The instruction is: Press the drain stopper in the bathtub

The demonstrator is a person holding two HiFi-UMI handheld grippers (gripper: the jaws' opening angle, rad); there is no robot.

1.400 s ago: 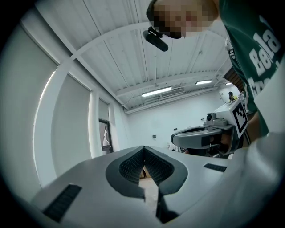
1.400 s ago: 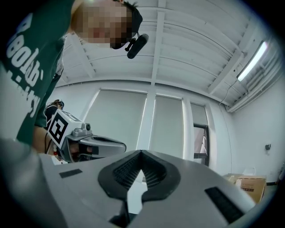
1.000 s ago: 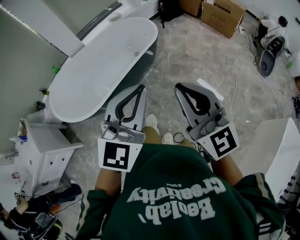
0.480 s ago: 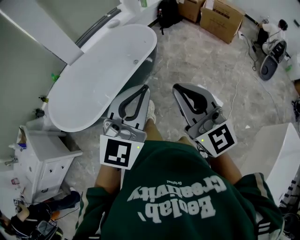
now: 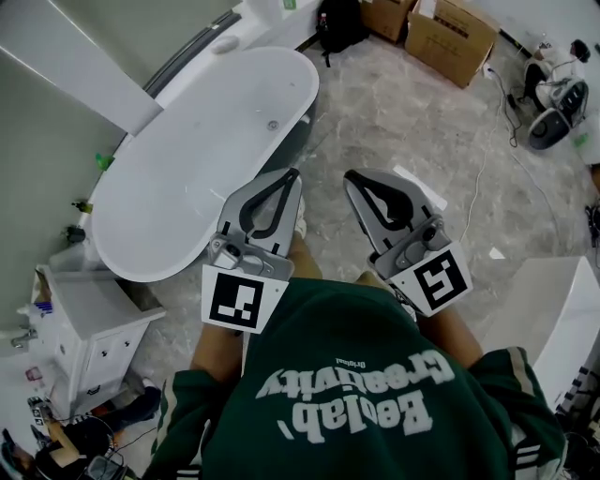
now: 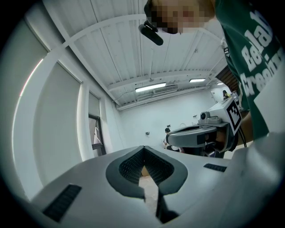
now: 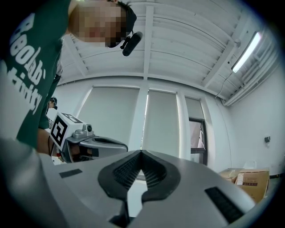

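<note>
A white oval bathtub (image 5: 187, 178) stands on the floor at the upper left of the head view. Its small round drain stopper (image 5: 273, 124) sits in the tub's bottom, toward the far end. My left gripper (image 5: 291, 174) is held in front of the person's chest, pointing toward the tub's near right rim, shut and empty. My right gripper (image 5: 349, 178) hangs beside it over the marble floor, also shut and empty. Both gripper views look up at the ceiling; the left gripper (image 6: 143, 147) and the right gripper (image 7: 141, 153) each show their jaws closed with nothing between.
A white drawer cabinet (image 5: 94, 314) stands near the tub's near end. Cardboard boxes (image 5: 452, 33) and a dark backpack (image 5: 337, 19) lie at the far wall. A white unit (image 5: 553, 300) is at the right. A cable (image 5: 473, 178) trails on the floor.
The person has stepped slightly forward, so the tub sits a little closer and higher in view. Both grippers stay shut and side by side.
</note>
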